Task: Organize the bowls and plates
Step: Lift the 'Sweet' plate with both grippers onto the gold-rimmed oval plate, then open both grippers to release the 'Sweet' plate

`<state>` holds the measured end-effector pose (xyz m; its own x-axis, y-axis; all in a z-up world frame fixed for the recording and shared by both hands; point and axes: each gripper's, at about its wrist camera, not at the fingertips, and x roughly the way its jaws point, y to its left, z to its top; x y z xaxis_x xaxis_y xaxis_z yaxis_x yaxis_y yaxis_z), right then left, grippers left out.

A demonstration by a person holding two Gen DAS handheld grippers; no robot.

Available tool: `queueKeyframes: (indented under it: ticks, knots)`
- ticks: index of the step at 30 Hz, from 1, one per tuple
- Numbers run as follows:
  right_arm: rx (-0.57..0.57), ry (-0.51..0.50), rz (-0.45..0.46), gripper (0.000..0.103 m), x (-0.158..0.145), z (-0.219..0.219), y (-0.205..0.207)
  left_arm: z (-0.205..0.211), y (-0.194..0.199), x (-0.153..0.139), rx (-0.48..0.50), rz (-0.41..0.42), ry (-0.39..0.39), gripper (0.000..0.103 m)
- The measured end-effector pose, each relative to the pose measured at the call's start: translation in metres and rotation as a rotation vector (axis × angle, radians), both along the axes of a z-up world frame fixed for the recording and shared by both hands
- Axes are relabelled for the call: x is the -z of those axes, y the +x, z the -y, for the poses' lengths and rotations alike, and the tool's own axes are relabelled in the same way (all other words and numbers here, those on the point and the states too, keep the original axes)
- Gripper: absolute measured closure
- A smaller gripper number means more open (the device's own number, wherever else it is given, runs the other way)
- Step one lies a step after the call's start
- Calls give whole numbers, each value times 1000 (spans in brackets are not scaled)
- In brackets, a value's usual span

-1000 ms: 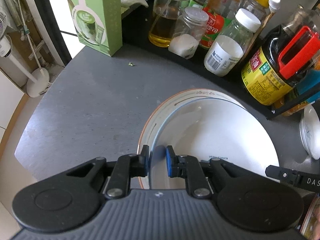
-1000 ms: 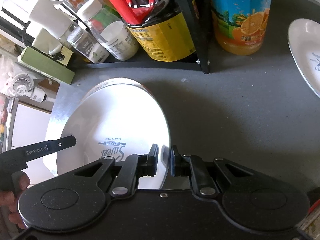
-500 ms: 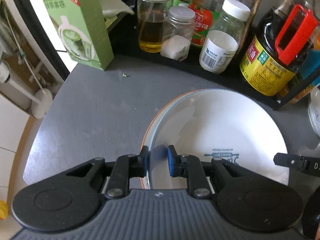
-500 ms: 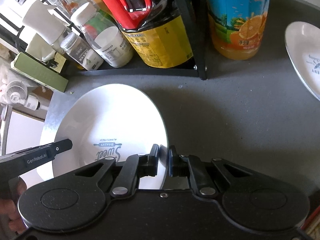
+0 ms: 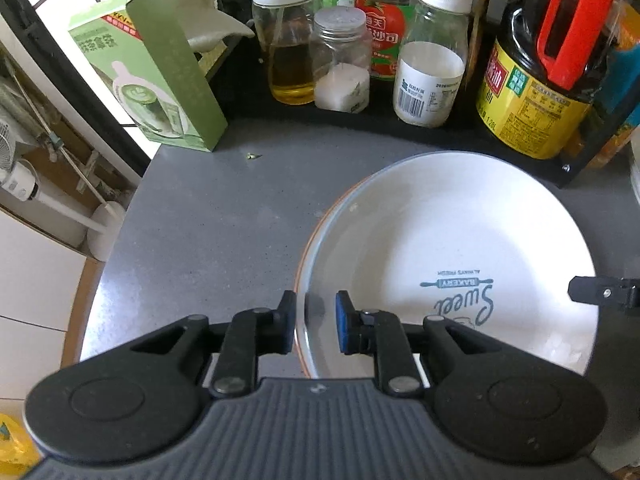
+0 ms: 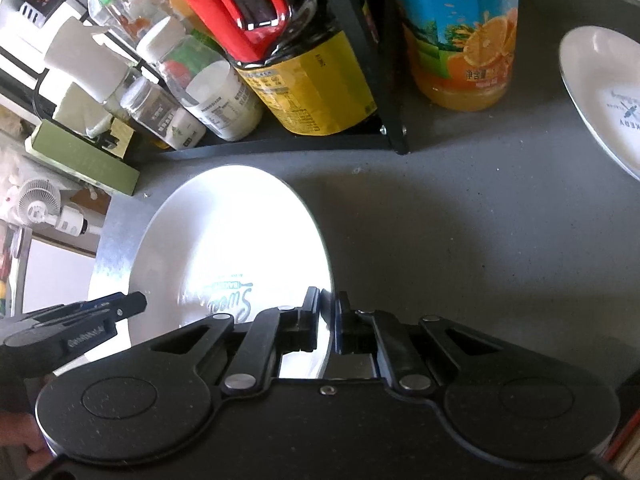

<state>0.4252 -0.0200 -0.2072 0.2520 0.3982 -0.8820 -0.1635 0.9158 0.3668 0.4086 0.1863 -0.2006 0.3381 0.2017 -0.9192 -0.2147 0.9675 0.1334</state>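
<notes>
A white "Sweet Bakery" plate [image 5: 440, 236] lies on top of an orange-rimmed plate whose edge [image 5: 310, 240] shows at the left. My left gripper [image 5: 314, 322] straddles the white plate's left rim, its jaws slightly apart around the rim. My right gripper [image 6: 327, 322] is shut on the same plate's [image 6: 224, 240] right rim. The right gripper's tip [image 5: 600, 292] shows at the right of the left wrist view. A second white printed plate [image 6: 600, 92] lies at the far right on the counter.
A black rack [image 6: 392, 136] behind holds a soy sauce jug [image 5: 536, 80], an oil bottle [image 5: 286, 52], jars and a white bottle [image 5: 430, 64]. A green tea box [image 5: 156, 80] stands back left, an orange juice bottle [image 6: 464, 40] right of the rack. The grey counter's edge [image 5: 100, 272] drops off left.
The white plate came down level onto the orange-rimmed plate, which is now almost covered. Both grippers moved with it; the left jaws widened slightly around the rim.
</notes>
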Motion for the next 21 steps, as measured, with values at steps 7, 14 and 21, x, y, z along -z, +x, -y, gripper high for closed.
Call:
queueKeyframes:
  ticks: [7,14,21]
  knots:
    - [7,-7,0,85,-8,5,-3,-13,2,3,-57,-5,-35,83]
    - [2,-9,-7,85,-3,5,-1,-16,4,4,-52,-7,-36,81]
    - [-5,18,22,79,-23,12,-4,-7,7,-14,-34,-8,-14,81]
